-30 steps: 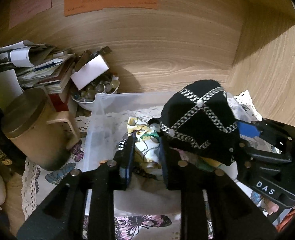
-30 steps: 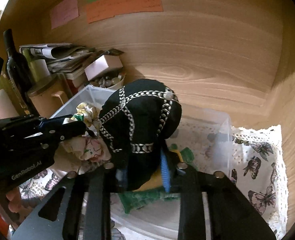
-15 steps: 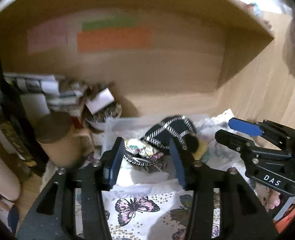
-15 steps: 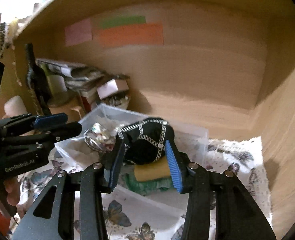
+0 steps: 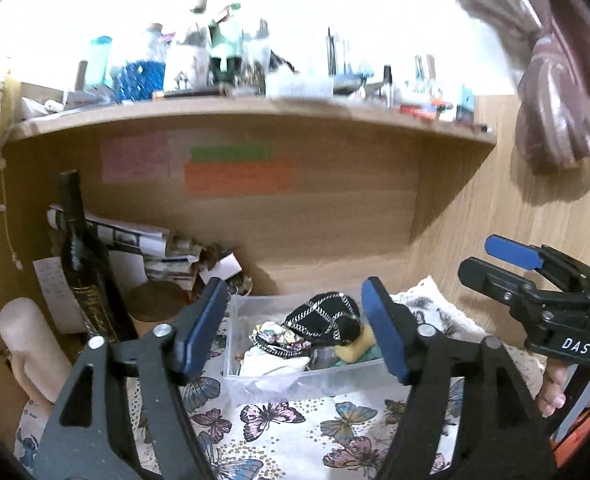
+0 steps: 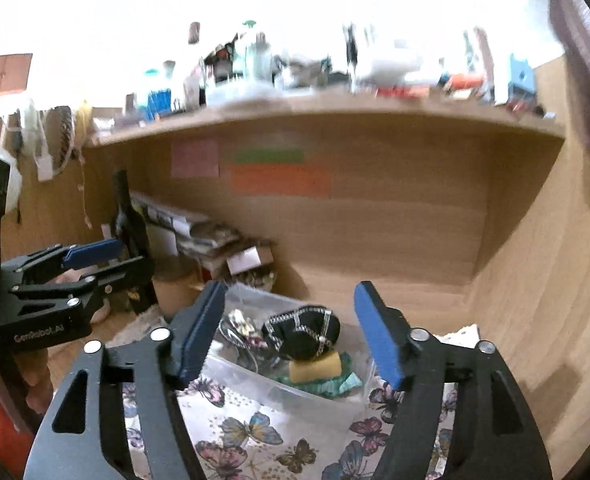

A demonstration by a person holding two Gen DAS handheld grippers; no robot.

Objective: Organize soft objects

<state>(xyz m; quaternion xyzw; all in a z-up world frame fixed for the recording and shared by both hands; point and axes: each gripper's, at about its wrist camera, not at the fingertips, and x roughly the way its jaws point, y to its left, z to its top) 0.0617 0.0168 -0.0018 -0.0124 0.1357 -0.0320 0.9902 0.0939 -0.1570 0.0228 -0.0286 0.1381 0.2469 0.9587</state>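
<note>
A clear plastic bin [image 5: 295, 378] [image 6: 255, 380] sits on a butterfly-print cloth [image 5: 287, 432] [image 6: 255, 436] in a wooden desk nook. In it lie a black hat with silver chain trim [image 5: 327, 318] [image 6: 303, 330], a floral cloth piece [image 5: 279, 338] [image 6: 241, 328], a yellow sponge [image 5: 361, 346] [image 6: 315, 366] and green fabric [image 6: 335, 384]. My left gripper [image 5: 295, 330] is open and empty, held back from the bin. My right gripper [image 6: 287, 334] is open and empty, also back from it. Each gripper shows in the other's view: the right [image 5: 507, 264], the left [image 6: 91, 258].
A dark wine bottle [image 5: 83, 260], a brown lidded mug [image 5: 155, 304], stacked papers [image 5: 135, 240] and a bowl of small items [image 6: 255, 276] crowd the left. A cluttered shelf [image 5: 255, 112] runs overhead. Wooden walls close the back and right [image 6: 535, 280].
Both grippers opened, let go of the black hat and the floral cloth into the bin, and drew back and up away from it.
</note>
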